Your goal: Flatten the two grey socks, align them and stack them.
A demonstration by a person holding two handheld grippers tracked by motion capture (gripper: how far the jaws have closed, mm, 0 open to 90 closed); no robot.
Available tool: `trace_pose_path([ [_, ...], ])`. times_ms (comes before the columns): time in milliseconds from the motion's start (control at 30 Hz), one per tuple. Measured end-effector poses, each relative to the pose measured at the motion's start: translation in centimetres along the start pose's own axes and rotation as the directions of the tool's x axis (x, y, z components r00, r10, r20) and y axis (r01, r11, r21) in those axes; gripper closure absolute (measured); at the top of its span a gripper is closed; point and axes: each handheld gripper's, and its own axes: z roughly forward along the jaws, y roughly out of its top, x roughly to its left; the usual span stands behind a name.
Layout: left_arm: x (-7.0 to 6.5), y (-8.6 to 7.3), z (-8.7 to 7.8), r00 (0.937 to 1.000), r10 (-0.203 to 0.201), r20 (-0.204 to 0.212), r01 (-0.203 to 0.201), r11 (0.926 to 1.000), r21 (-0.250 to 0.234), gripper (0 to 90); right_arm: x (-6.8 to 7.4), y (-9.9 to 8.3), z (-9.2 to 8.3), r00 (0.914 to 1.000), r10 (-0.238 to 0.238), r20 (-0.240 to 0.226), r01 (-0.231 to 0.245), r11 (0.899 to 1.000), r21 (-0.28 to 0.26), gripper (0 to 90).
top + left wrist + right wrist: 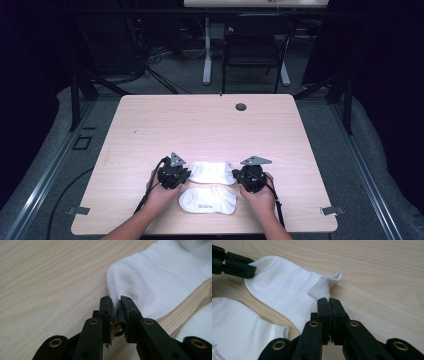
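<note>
- Two white ankle socks lie on the wooden table [150,125], near the person's edge: the far sock [212,171] stretched between the two grippers, the near sock [207,200] just beside it, toward the person, printed side up.
- The left gripper [174,176] has its jaws nearly pressed together on the toe edge of the far sock [150,285]; a sliver of white cloth sits between them.
- The right gripper [329,302] has its jaws pressed together, pinching the ribbed cuff [322,288] of the same sock, which puckers up at the pinch.
- Judging by its folds and wrinkles, the sock is light, soft and limp; it will likely sag wherever it is unsupported and slide easily over the smooth wood.
- The toe and cuff look like the sensible holds: two ends gripped should keep it flat.
- Count: two socks, two grippers, one table.
</note>
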Motion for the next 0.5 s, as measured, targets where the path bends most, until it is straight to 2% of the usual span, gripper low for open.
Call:
trace_pose_path([
  [133, 0.14, -0.08, -0.03, 0.9999, -0.014, 0.004, 0.014, 0.9999, -0.007, 75.5, -0.38, -0.20, 0.00, 1.0000, 0.007, 0.005, -0.007, 1.000, 0.001, 85.9],
  [367, 0.41, -0.14, -0.35, 0.9994, -0.031, 0.013, 0.031, 0.9993, -0.020, 68.9, -0.72, -0.24, -0.54, 0.9997, 0.017, 0.015, -0.017, 1.000, -0.016, 77.1],
  [500, 0.52, -0.09, -0.43, 0.9992, -0.034, 0.021, 0.035, 0.9988, -0.034, 65.8, -0.50, -0.17, -0.91, 1.0000, 0.000, 0.005, 0.000, 1.000, -0.025, 71.7],
])
